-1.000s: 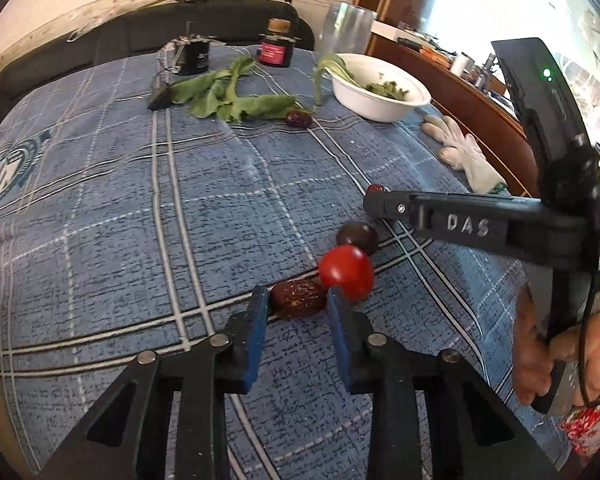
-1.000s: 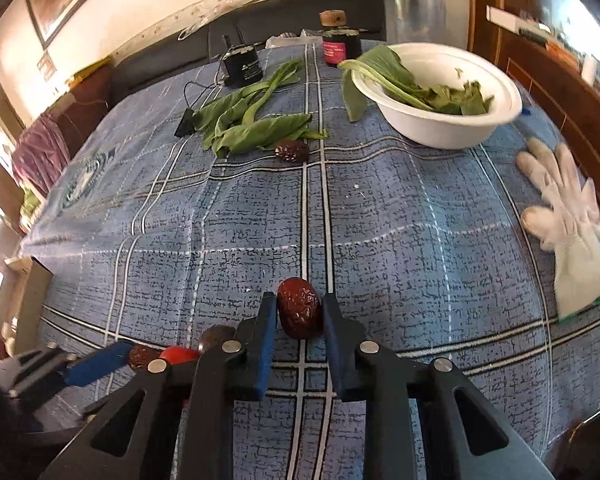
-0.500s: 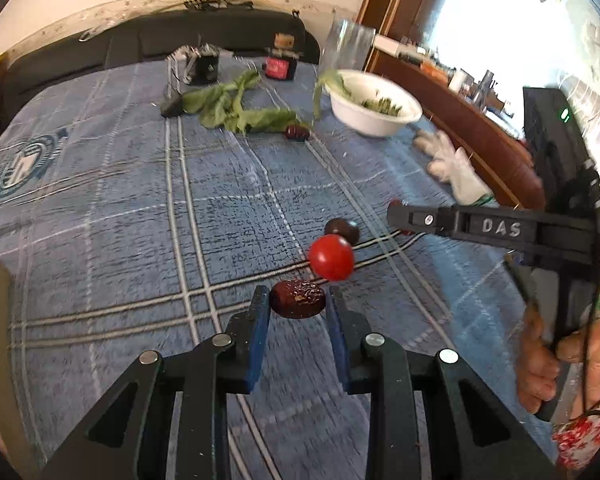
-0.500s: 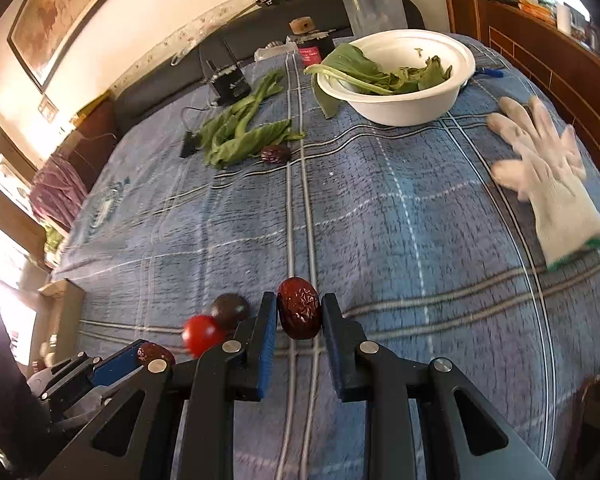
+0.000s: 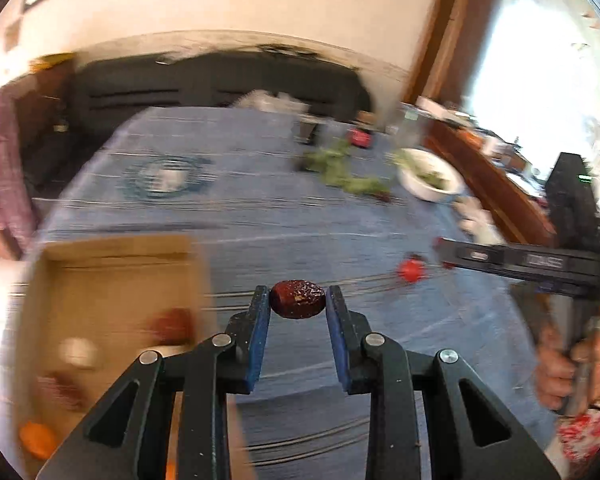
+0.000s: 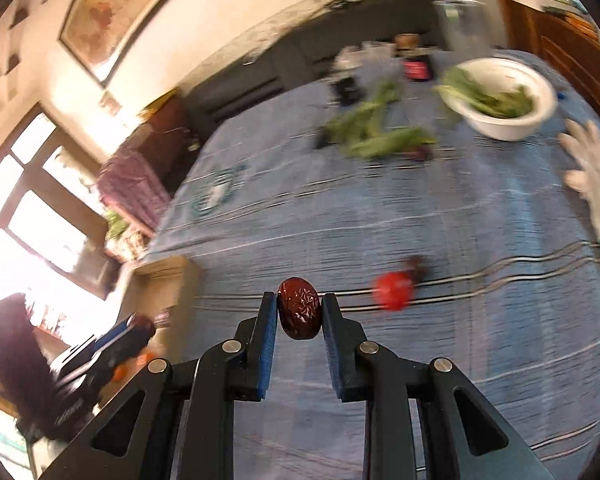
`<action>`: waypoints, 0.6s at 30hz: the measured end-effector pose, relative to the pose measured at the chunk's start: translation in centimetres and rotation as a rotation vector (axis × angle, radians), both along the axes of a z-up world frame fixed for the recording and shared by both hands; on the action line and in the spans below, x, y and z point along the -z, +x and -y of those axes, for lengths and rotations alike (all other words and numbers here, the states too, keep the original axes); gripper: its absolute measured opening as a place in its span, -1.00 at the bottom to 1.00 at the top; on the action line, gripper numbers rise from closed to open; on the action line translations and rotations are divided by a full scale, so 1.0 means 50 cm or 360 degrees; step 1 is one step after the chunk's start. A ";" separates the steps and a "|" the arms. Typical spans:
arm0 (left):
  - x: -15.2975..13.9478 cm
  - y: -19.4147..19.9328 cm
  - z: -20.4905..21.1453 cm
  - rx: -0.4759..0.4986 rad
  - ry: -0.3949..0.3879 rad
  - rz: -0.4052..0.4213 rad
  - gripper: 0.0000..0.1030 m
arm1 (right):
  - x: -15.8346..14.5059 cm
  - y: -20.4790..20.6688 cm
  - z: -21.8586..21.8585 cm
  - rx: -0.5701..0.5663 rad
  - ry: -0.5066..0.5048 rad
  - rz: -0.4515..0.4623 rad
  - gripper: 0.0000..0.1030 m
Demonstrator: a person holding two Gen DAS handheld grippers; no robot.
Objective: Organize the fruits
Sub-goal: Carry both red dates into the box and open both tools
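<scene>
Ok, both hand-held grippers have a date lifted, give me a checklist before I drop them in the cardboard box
1. Left hand-held gripper shut on its date: ok.
2. Right hand-held gripper shut on its date: ok.
3. Both dates clear of the blue cloth: ok.
4. Cardboard box open-topped, with room among the fruit inside: ok.
5. Either date directly over the box: not ok, both hang over cloth.
6. Tomato left on the cloth, out of the path: ok.

A blue cloth (image 6: 440, 220) with pale crossing stripes is covering the table, a white bowl (image 6: 504, 124) is showing green leaves (image 6: 376, 136), and a red tomato (image 6: 394, 291) is glowing. Dark red, wrinkled dates (image 5: 298, 299) are sitting between blue pads (image 5: 260, 332), beside a tan box (image 5: 112, 264).
</scene>
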State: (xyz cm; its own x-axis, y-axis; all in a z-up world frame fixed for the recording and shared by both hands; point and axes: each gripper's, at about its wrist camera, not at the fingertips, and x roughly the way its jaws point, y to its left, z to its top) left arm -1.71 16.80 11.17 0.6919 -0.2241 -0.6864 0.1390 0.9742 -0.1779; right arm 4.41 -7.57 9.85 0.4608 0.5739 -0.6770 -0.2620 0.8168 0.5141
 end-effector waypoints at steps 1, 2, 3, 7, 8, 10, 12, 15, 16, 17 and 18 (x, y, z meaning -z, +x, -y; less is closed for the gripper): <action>0.000 -0.001 -0.035 -0.0057 0.0039 -0.0006 -0.47 | -0.005 -0.004 -0.023 -0.0036 0.0004 0.0008 -0.52; 0.001 0.001 -0.064 -0.0100 0.0061 -0.0015 -0.46 | -0.011 -0.008 -0.051 -0.0080 0.0005 0.0018 -0.52; 0.003 0.004 -0.095 -0.0147 0.0080 -0.0028 -0.46 | -0.014 -0.011 -0.078 -0.0123 0.0006 0.0024 -0.51; 0.019 0.022 -0.197 -0.0286 0.0096 -0.0103 -0.46 | -0.014 -0.020 -0.221 -0.0330 -0.0010 0.0025 -0.51; 0.026 0.031 -0.217 -0.0311 0.0079 -0.0129 -0.46 | -0.009 -0.020 -0.246 -0.0360 -0.0023 0.0025 -0.51; 0.042 0.050 -0.251 -0.0356 0.0044 -0.0174 -0.46 | 0.003 -0.020 -0.310 -0.0428 -0.0049 0.0014 -0.51; 0.061 0.070 -0.281 -0.0398 0.0022 -0.0226 -0.46 | 0.019 -0.020 -0.357 -0.0486 -0.0059 -0.0004 -0.51; 0.089 0.095 -0.311 -0.0432 0.0011 -0.0309 -0.46 | 0.042 -0.022 -0.410 -0.0542 -0.0103 -0.0013 -0.51; 0.095 0.101 -0.316 -0.0442 0.0018 -0.0329 -0.46 | 0.049 -0.022 -0.430 -0.0554 -0.0131 -0.0009 -0.51; 0.101 0.105 -0.322 -0.0451 0.0021 -0.0351 -0.46 | 0.057 -0.021 -0.449 -0.0568 -0.0165 0.0002 -0.50; 0.109 0.109 -0.325 -0.0463 0.0025 -0.0377 -0.46 | 0.063 -0.019 -0.461 -0.0577 -0.0192 0.0014 -0.50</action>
